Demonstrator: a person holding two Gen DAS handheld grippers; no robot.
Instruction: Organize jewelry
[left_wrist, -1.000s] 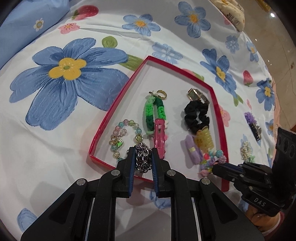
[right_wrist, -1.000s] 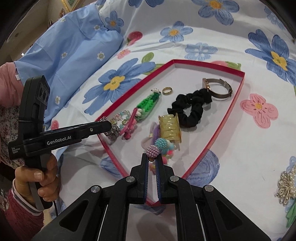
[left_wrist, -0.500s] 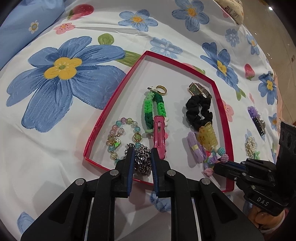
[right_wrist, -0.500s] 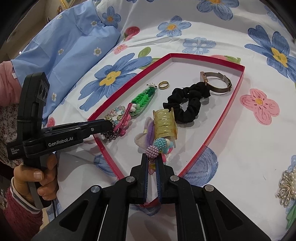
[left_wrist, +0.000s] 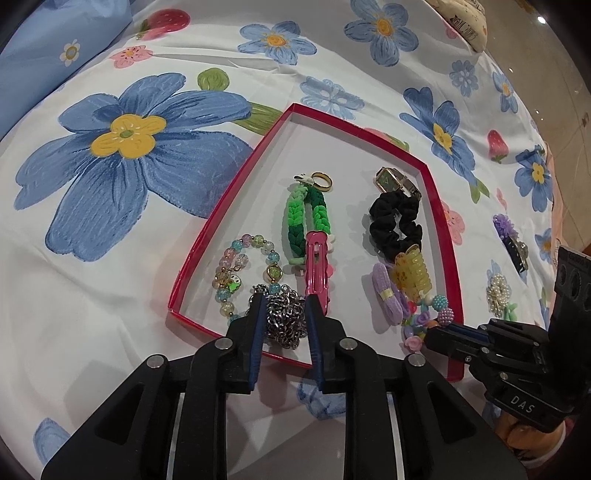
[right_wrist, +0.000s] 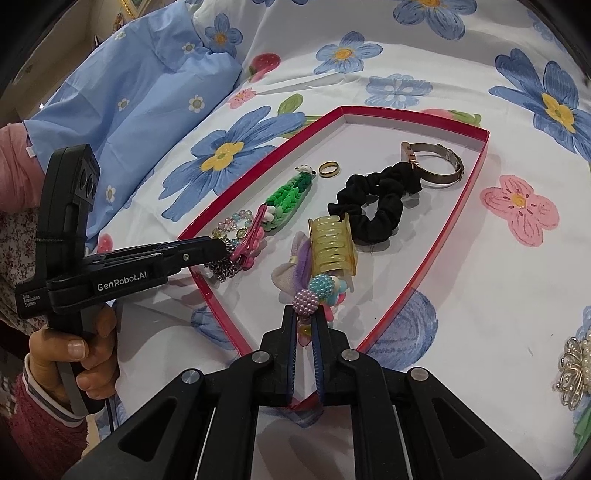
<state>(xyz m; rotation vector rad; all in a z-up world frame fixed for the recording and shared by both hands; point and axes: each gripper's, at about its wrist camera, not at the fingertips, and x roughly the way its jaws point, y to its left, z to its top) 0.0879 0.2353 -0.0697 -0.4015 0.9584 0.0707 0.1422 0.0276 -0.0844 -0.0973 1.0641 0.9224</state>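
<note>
Left gripper (left_wrist: 283, 301) over near corner of red tray (left_wrist: 439, 206), jaws opening, silver chain (left_wrist: 286, 321) between pads, lying on tray floor at near rim. Looks like release step, pads no longer pressing.
Right gripper (right_wrist: 306, 320) nearly closed on beaded flower hair tie (right_wrist: 319, 291), resting in tray just before yellow claw clip (right_wrist: 330, 242).
Farther in: pink clip (left_wrist: 317, 264), green braided band (left_wrist: 306, 218), black scrunchie (left_wrist: 395, 221), gold ring (left_wrist: 322, 181), watch (left_wrist: 397, 182).
Outside tray: pearl brooch (right_wrist: 576, 373) on floral sheet (left_wrist: 110, 295).
Next, judged: pull left back clear of chain, free hair tie, fetch brooch.
</note>
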